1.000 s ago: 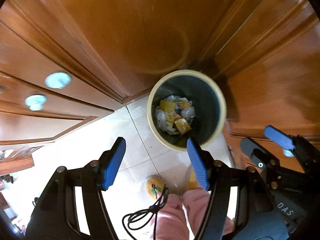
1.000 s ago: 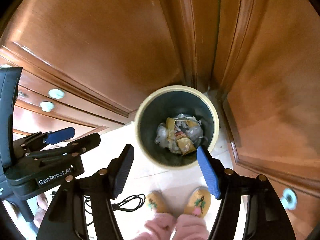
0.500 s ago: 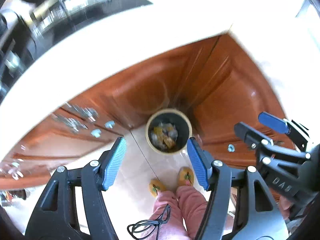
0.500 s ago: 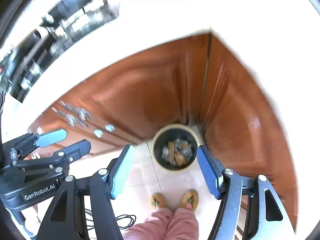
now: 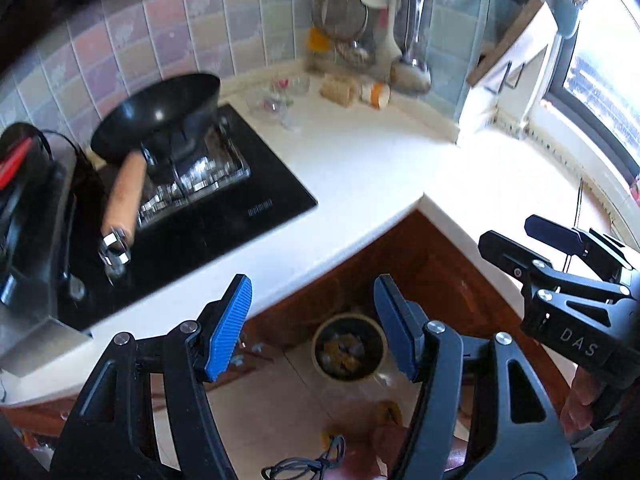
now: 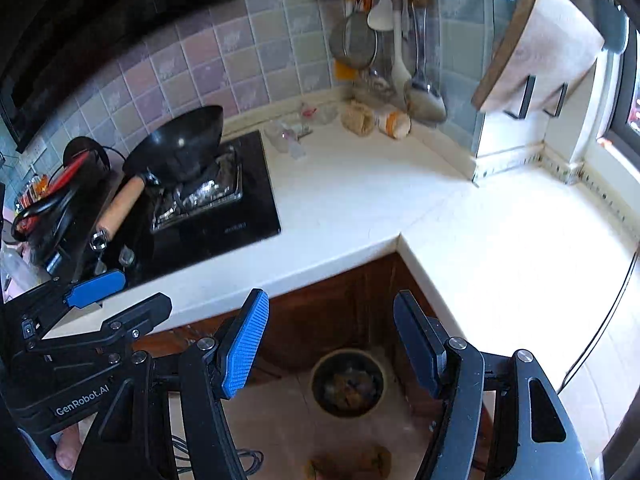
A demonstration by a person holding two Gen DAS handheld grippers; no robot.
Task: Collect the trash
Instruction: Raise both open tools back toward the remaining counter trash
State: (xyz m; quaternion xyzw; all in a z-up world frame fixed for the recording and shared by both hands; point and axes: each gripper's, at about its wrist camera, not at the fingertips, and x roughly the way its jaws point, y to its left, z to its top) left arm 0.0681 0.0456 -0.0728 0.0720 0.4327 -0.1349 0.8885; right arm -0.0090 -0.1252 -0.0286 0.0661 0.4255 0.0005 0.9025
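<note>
White countertop point(image 6: 352, 196) filled most of both views, an L-shaped run wrapped round the inside corner where the bin point(image 6: 347, 385) stood on the floor tiles. That bin sat tucked against the wooden cabinet fronts point(image 6: 328, 308) — a sensible spot, out of the walkway yet within reach of both worktops — and it already held crumpled wrappers and packets.

Both tools were empty. The left gripper point(image 5: 312, 328) had its blue pads spread wide with nothing between them; the bin showed through the gap far below. The right gripper point(image 6: 332, 340) was likewise spread and carried nothing. Each pointed steeply downward over the counter edge, side by side, which suggested a survey of the worktop for the next item.

Likely remaining trash lay at the back of the counter near the tiled wall: clear plastic scraps point(image 5: 276, 100) just beside the stove point(image 5: 192, 208), and two small bundles point(image 6: 376, 120) under the hanging utensils point(image 6: 384, 40). Their exact nature could not be told — the picture was too soft there.

A wok point(image 5: 160, 116) rested on the burner with its wooden handle toward the counter's front edge. Any reach toward the scraps would, in my judgement, need to clear it.
</note>
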